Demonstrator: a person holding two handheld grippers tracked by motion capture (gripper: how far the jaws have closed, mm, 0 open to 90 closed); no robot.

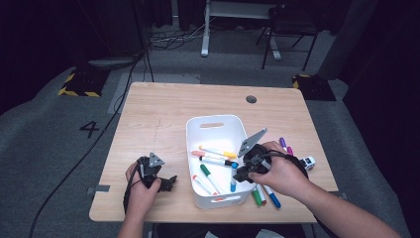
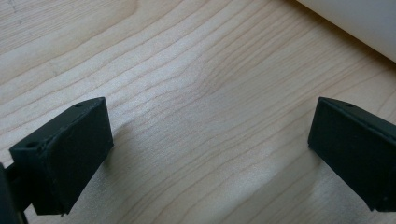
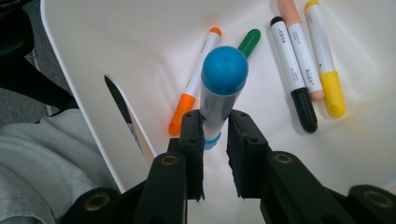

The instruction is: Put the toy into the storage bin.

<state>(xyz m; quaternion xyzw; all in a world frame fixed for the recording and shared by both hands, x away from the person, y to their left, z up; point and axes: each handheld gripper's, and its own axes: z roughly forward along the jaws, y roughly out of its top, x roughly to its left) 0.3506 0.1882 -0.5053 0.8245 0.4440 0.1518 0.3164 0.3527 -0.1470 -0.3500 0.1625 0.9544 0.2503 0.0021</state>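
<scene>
Now the right tool (image 3: 215, 123) holds a blue-capped white marker (image 3: 220, 88) over the white plastic bin (image 1: 195, 130).
Tilted, it could slip and bounce out. The left tool (image 2: 205, 144) rests wide open on the wooden worktop (image 2: 187, 70).

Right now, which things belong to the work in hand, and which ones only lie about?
Belong:
right gripper, shut on blue-capped marker
white plastic bin
loose markers beside the bin

Lying about:
left gripper, open over bare wooden table
small toy car
</scene>
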